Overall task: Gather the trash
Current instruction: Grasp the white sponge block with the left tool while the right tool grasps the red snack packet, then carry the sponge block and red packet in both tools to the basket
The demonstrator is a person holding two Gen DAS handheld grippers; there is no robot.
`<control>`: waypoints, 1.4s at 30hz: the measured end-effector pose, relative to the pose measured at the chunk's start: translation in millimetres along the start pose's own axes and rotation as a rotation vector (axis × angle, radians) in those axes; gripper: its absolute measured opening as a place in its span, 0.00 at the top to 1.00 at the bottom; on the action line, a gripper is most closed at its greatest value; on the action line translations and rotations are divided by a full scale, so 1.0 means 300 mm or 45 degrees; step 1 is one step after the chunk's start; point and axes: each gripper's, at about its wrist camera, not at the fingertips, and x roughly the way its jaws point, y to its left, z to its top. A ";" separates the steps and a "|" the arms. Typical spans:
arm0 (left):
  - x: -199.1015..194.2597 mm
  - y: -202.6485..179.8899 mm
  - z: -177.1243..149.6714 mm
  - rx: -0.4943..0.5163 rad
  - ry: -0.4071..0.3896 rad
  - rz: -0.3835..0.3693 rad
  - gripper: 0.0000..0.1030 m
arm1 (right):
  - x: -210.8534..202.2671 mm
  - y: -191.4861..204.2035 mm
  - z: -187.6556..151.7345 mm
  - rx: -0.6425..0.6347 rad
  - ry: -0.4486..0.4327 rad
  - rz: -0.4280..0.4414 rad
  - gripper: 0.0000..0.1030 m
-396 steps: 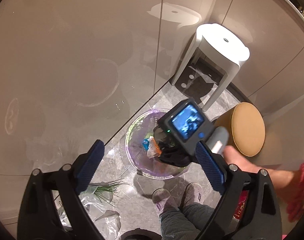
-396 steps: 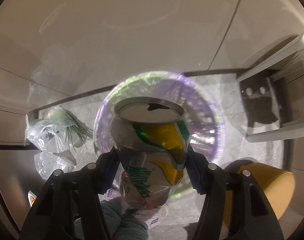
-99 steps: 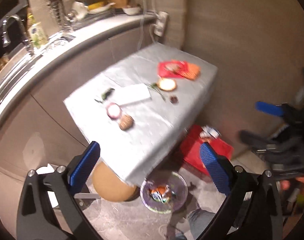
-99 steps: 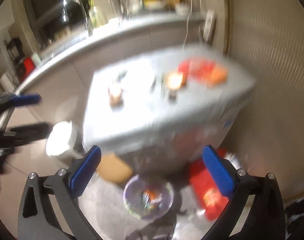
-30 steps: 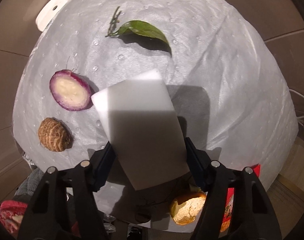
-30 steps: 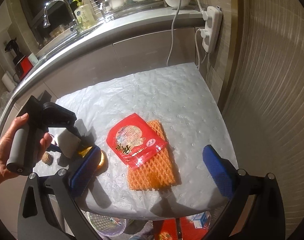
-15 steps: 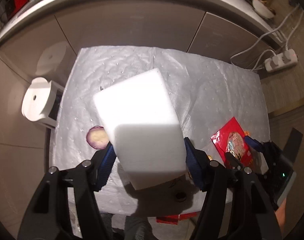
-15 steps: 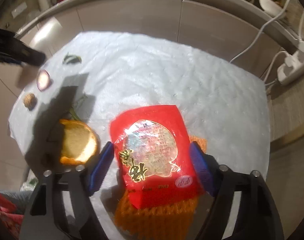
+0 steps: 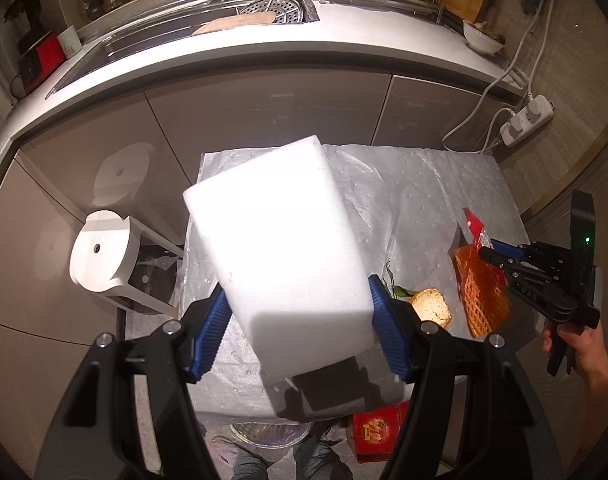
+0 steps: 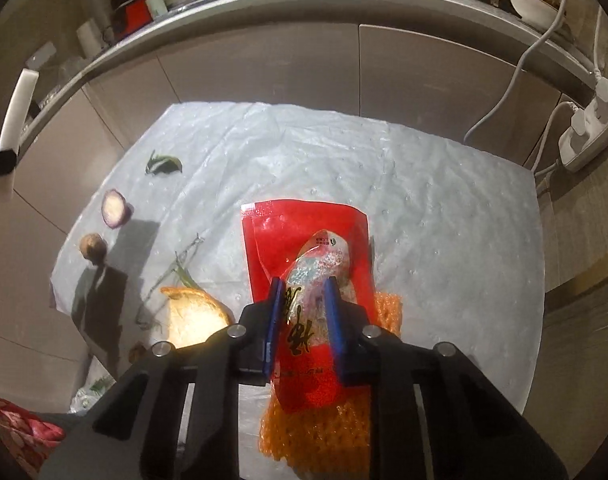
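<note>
My left gripper (image 9: 300, 304) is shut on a white foam block (image 9: 280, 240) and holds it high above the table. The block's edge (image 10: 18, 108) shows at the far left of the right wrist view. A red snack packet (image 10: 304, 240) lies on an orange foam net (image 10: 304, 436) on the grey-covered table (image 10: 443, 220). My right gripper (image 10: 304, 284) is closing its jaws on the packet, which buckles up between the blue pads. In the left wrist view the right gripper (image 9: 489, 250) sits at the packet (image 9: 473, 226) and the net (image 9: 481, 300).
Beside the net lies a piece of bread (image 10: 196, 314). A purple vegetable slice (image 10: 114, 208), a brown lump (image 10: 92, 246) and a green leaf (image 10: 164, 164) lie toward the left. Below the table's near edge are a clear bowl (image 9: 264, 438) and a red box (image 9: 377, 424). A white stool (image 9: 104, 256) stands at the left.
My left gripper has lifted the white block up off the table and rolled. My right gripper came down over the red packet and its jaws narrowed from wide open onto it.
</note>
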 end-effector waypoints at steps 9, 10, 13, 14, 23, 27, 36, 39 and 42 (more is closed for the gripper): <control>-0.074 0.056 -0.042 0.046 -0.071 -0.023 0.38 | -0.081 0.013 0.068 0.198 -0.167 0.095 0.93; -0.088 0.064 -0.048 0.047 -0.085 -0.033 0.38 | -0.092 0.018 0.076 0.215 -0.186 0.105 0.93; -0.135 0.083 -0.067 0.072 -0.123 -0.064 0.38 | -0.137 0.041 0.092 0.256 -0.247 0.115 0.93; -0.150 0.087 -0.074 0.082 -0.134 -0.071 0.38 | -0.153 0.053 0.097 0.258 -0.265 0.109 0.93; -0.274 0.127 -0.186 0.228 -0.180 -0.126 0.38 | -0.422 0.317 0.018 0.220 -0.409 0.143 0.93; -0.315 0.129 -0.269 0.358 -0.192 -0.155 0.38 | -0.483 0.505 -0.123 0.221 -0.383 0.120 0.93; -0.371 0.203 -0.471 0.596 -0.201 -0.277 0.38 | -0.270 0.878 -0.502 0.384 -0.174 0.105 0.93; -0.339 0.231 -0.529 0.638 -0.177 -0.295 0.38 | -0.095 0.964 -0.604 0.410 -0.082 0.114 0.93; -0.287 0.250 -0.581 0.663 -0.159 -0.284 0.38 | 0.109 1.012 -0.690 0.453 0.015 0.134 0.93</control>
